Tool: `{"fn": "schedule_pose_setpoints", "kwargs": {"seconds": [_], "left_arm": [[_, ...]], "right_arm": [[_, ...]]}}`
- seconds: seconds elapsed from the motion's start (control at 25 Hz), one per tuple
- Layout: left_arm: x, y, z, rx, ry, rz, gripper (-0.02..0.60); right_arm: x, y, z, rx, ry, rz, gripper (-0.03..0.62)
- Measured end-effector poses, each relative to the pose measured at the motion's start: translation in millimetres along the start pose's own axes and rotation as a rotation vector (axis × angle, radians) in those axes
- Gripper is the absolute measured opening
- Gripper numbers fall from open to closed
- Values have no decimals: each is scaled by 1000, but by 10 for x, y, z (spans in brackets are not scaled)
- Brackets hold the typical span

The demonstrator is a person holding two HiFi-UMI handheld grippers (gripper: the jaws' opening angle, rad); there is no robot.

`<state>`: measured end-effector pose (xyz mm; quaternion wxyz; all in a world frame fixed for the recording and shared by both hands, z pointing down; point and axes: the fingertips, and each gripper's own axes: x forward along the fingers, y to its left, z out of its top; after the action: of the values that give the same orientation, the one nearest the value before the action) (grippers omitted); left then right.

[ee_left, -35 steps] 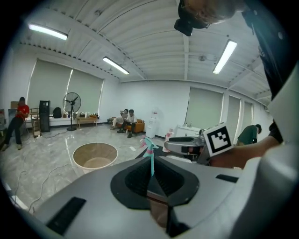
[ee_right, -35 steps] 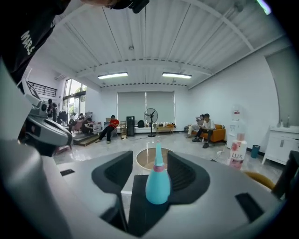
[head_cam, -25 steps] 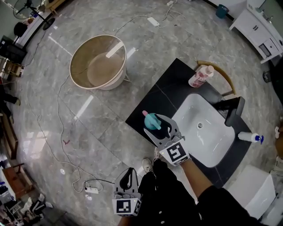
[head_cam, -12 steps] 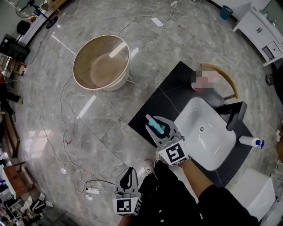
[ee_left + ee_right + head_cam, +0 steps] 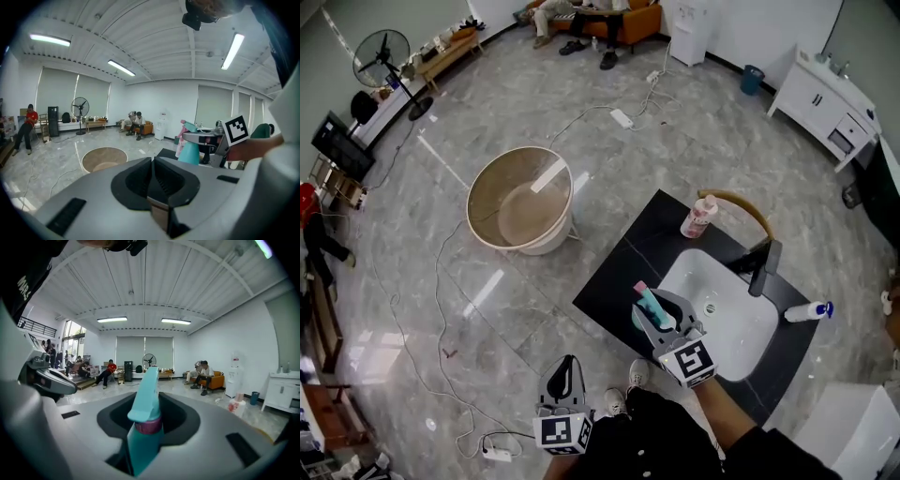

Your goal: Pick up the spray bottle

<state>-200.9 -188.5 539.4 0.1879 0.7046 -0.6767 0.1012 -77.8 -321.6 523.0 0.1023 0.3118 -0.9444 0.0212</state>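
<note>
The spray bottle [image 5: 648, 305] is teal with a pink collar and nozzle tip. My right gripper [image 5: 654, 315] is shut on it and holds it upright in the air above the front of the black counter [image 5: 614, 274]. In the right gripper view the bottle [image 5: 145, 430] fills the space between the jaws, its trigger head pointing away. My left gripper [image 5: 567, 367] hangs lower at the left, over the floor, shut with nothing in it. From the left gripper view the lifted bottle [image 5: 189, 151] shows off to the right.
A white sink [image 5: 741, 323] with a dark faucet [image 5: 761, 264] is set in the counter. A pink bottle [image 5: 698, 217] and a white bottle with a blue cap [image 5: 807, 311] stand on it. A round wooden basin [image 5: 520, 199] sits on the floor at left, with cables around it.
My right gripper closed on the spray bottle and lifted it off the counter. The head view swung, showing more of the room.
</note>
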Motion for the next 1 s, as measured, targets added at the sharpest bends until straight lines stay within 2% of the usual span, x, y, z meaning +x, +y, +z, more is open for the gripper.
{"fn": "schedule_pose_setpoints", "kwargs": {"seconds": [0.2, 0.44, 0.64, 1.0], "left_arm": [[22, -155, 305, 37, -78, -60, 28], [2, -267, 623, 55, -153, -99, 28], [-20, -339, 757, 80, -196, -131, 28], [-180, -538, 837, 111, -230, -174, 28]], "right_arm": [[-412, -22, 319, -7, -59, -64, 117], [-1084, -138, 599, 5, -113, -211, 117], [-1575, -227, 649, 9, -149, -329, 117], [-1960, -222, 685, 31, -182, -401, 117]]}}
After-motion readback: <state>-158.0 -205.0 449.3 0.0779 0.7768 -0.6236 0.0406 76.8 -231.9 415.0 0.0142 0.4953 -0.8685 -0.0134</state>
